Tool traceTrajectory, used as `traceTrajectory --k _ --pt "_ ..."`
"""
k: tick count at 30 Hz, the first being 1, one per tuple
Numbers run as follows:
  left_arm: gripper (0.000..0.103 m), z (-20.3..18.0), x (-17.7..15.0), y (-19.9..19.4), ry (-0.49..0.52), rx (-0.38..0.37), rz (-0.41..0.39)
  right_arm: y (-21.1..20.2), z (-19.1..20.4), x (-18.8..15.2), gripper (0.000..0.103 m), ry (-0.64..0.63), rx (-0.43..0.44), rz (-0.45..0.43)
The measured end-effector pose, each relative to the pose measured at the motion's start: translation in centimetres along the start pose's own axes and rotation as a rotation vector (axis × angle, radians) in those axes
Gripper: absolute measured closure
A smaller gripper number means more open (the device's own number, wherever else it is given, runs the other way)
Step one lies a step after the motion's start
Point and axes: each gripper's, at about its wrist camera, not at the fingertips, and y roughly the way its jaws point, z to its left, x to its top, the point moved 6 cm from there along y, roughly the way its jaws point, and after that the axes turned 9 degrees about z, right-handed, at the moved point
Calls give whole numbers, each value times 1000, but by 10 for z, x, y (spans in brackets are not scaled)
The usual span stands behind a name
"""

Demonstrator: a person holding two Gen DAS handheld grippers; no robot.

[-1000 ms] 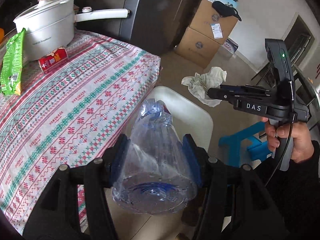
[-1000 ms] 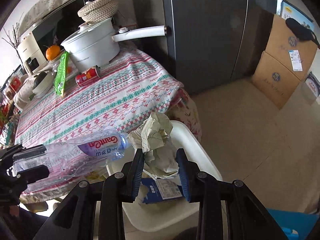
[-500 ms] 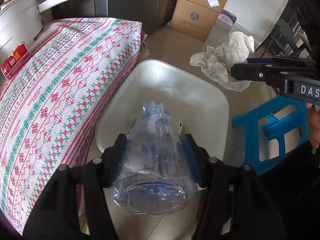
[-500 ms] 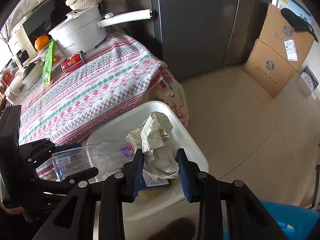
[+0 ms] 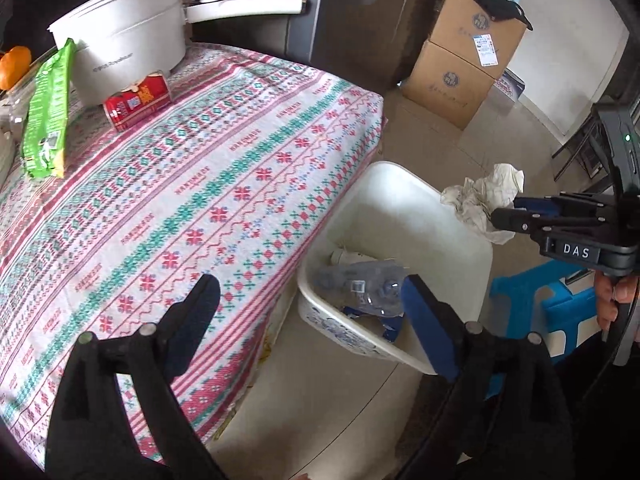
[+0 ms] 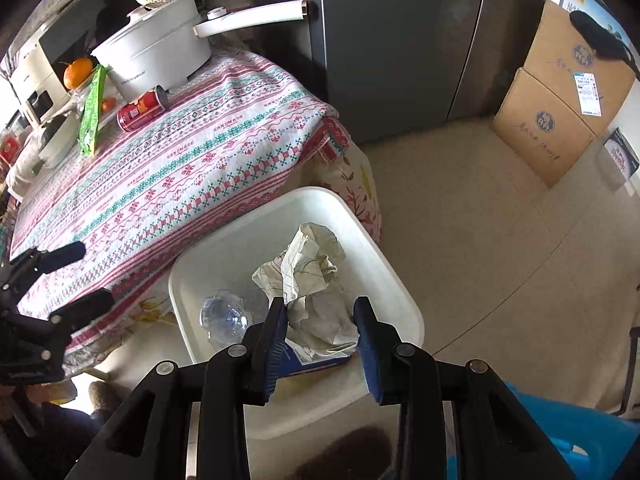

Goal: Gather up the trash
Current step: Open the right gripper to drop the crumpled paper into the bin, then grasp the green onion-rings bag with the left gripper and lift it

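A white trash bin [image 5: 420, 216] stands on the floor beside the table. A clear plastic bottle [image 5: 360, 284] lies inside it, also in the right wrist view [image 6: 224, 318]. My left gripper [image 5: 308, 312] is open and empty, above the gap between table edge and bin. My right gripper [image 6: 320, 336] is shut on crumpled paper [image 6: 312, 276] and holds it over the bin [image 6: 384, 280]; it also shows in the left wrist view [image 5: 504, 216] with the paper [image 5: 484, 200]. A red can [image 5: 138, 100] and a green wrapper [image 5: 46, 116] lie on the table.
The table has a patterned cloth [image 5: 180, 208]. A white pot [image 5: 128, 44] with a long handle and an orange [image 6: 78, 72] stand at its far end. Cardboard boxes [image 5: 464, 56] sit by the wall. A blue stool [image 5: 560, 304] stands right of the bin. A blue carton [image 6: 316, 360] lies in the bin.
My left gripper opened and let go of the bottle, which now lies in the bin. The left gripper drew back towards the table. My right gripper still holds the paper over the bin.
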Motion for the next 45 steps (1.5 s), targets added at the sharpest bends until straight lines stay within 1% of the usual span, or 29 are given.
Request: traceTrajectory --k 6,14,16,17,18,20,24,31,34,36,40,42,45 --pt "7 42 -8 -23 -99 23 -35 18 10 10 68 -10 -26 48" --pt "5 81 -21 -44 -158 69 -61 41 19 20 66 -2 -89 99" --pt "5 87 -23 -49 -166 78 -68 44 18 22 62 16 -92 108" --pt "4 91 -25 -51 -172 83 -72 44 17 22 55 28 -91 110" --pt "2 95 -26 -53 -178 88 -75 44 17 23 42 39 -91 106" --pt "1 103 -28 -58 -189 98 -88 39 18 26 31 53 -94 84" --pt "1 122 -30 -67 -217 140 -114 28 28 31 29 58 -74 45" --pt "1 159 -29 -81 -301 206 -183 13 59 37 26 31 -46 -23" --pt "0 177 -22 -80 -312 254 -200 11 74 43 25 8 -31 -45" --pt "0 188 -14 -77 -319 289 -216 9 87 49 25 -13 -18 -60" --pt "0 212 7 -59 -319 339 -227 4 109 69 23 -65 -36 -103" --pt "0 222 19 -47 -314 371 -212 2 118 80 19 -78 -15 -122" --pt "0 239 36 -29 -333 435 -195 4 130 97 19 -81 45 -142"
